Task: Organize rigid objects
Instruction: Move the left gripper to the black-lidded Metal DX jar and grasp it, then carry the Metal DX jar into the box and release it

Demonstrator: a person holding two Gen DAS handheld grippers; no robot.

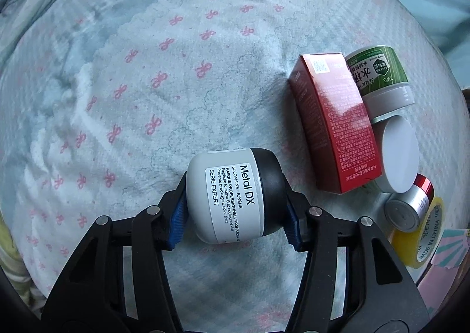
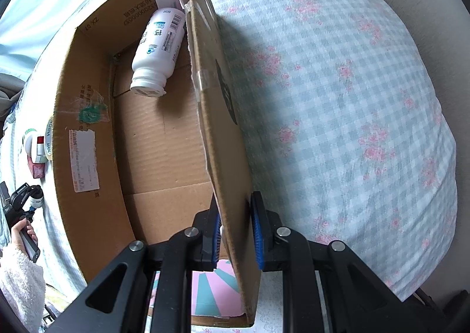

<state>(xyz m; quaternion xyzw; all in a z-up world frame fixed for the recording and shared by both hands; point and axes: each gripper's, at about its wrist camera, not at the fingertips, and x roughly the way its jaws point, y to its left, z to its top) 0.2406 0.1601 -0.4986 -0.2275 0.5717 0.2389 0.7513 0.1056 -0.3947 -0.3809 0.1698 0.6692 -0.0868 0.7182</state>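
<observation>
In the left wrist view my left gripper [image 1: 235, 215] is shut on a grey jar with a black lid [image 1: 235, 195], labelled Metal DX, held on its side over the bed cover. To its right lie a red carton [image 1: 332, 124], a green-labelled jar [image 1: 379, 77], a white lid [image 1: 401, 153], a small silver and red can [image 1: 408, 206] and a yellow tape roll [image 1: 423, 239]. In the right wrist view my right gripper [image 2: 236, 233] is shut on the right wall of an open cardboard box [image 2: 223, 115]. A white bottle [image 2: 160, 50] lies inside at the far end.
The box stands on a bed with a blue checked, pink-flowered cover [image 2: 352, 98]. In the right wrist view the left gripper and the hand holding it [image 2: 22, 215] show at the far left, outside the box, near the tape roll [image 2: 48, 139].
</observation>
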